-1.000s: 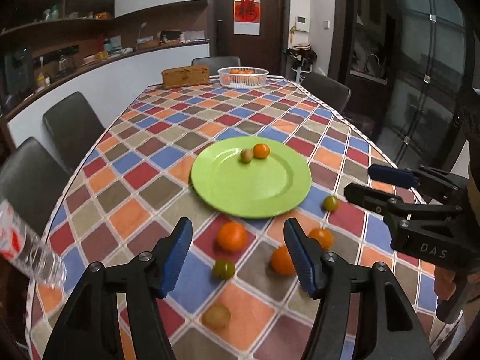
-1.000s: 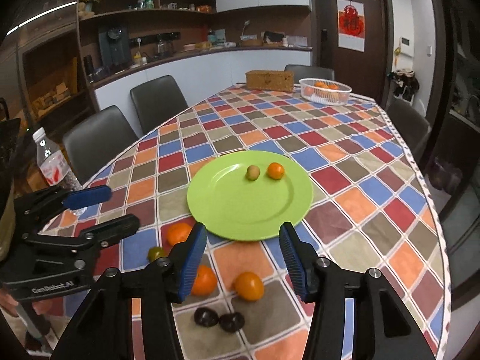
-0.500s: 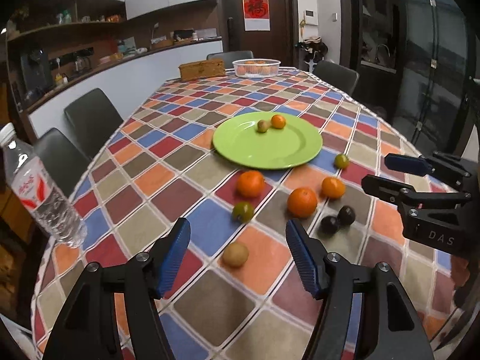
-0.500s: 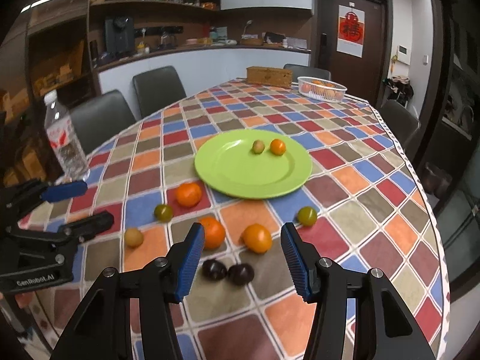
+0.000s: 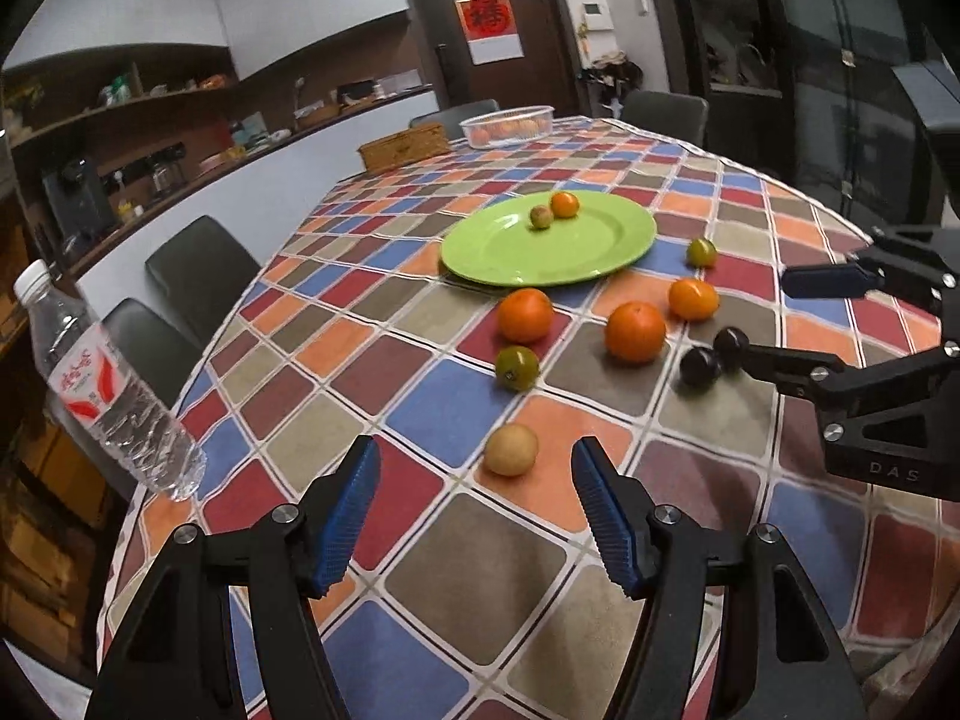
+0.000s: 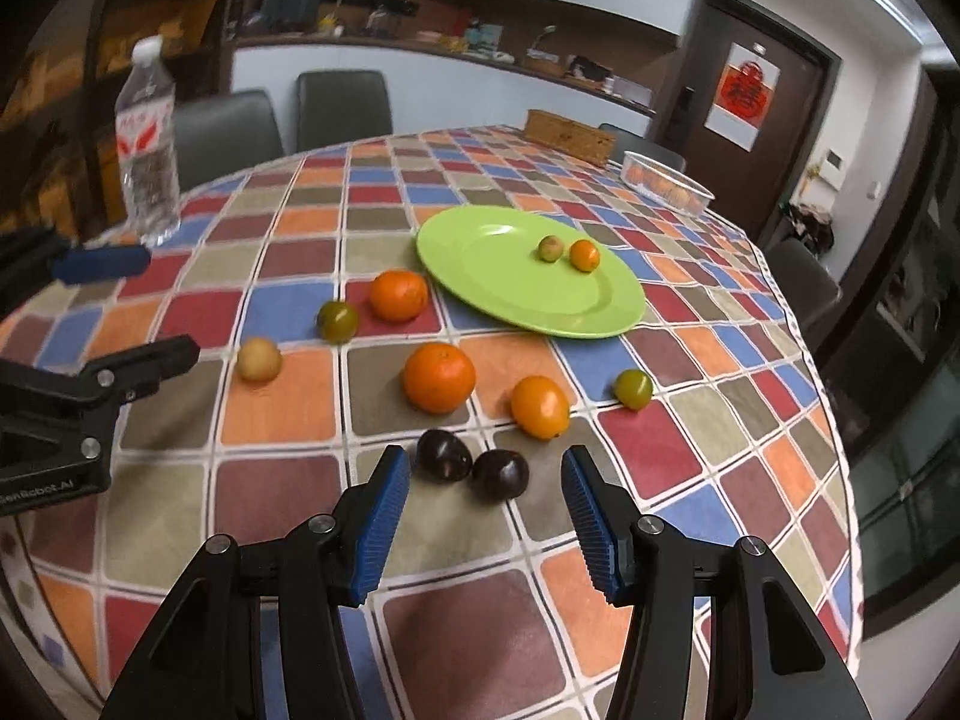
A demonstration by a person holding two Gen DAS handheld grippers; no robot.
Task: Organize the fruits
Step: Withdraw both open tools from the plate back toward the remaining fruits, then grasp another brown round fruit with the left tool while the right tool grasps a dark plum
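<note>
From the left wrist, the left tongs (image 5: pixel 474 516) are standing apart and empty, pointing down at a pale yellow fruit (image 5: pixel 510 449) lying just ahead at twelve o'clock on the checked tabletop (image 5: pixel 480 588). To take it cleanly, the pads should probably be straddling its widest part before closing, since a round fruit rolls easily. A green fruit (image 5: pixel 517 367) and three oranges (image 5: pixel 635 332) are sitting beyond it, near the green plate (image 5: pixel 510 252) at twelve, which is already holding two small fruits. A water bottle (image 5: pixel 108 390) is standing at nine, well clear. The other tool is reaching in at three o'clock.

From the right wrist, the right tongs (image 6: pixel 486 516) are also apart and empty, framing two dark plums (image 6: pixel 501 474) that are touching each other. Picking one will likely nudge its neighbour, so approaching the outer side seems wiser. An orange (image 6: pixel 439 378) and a yellow-orange fruit (image 6: pixel 539 407) are crowding the route towards the plate (image 6: pixel 480 252) at twelve.
</note>
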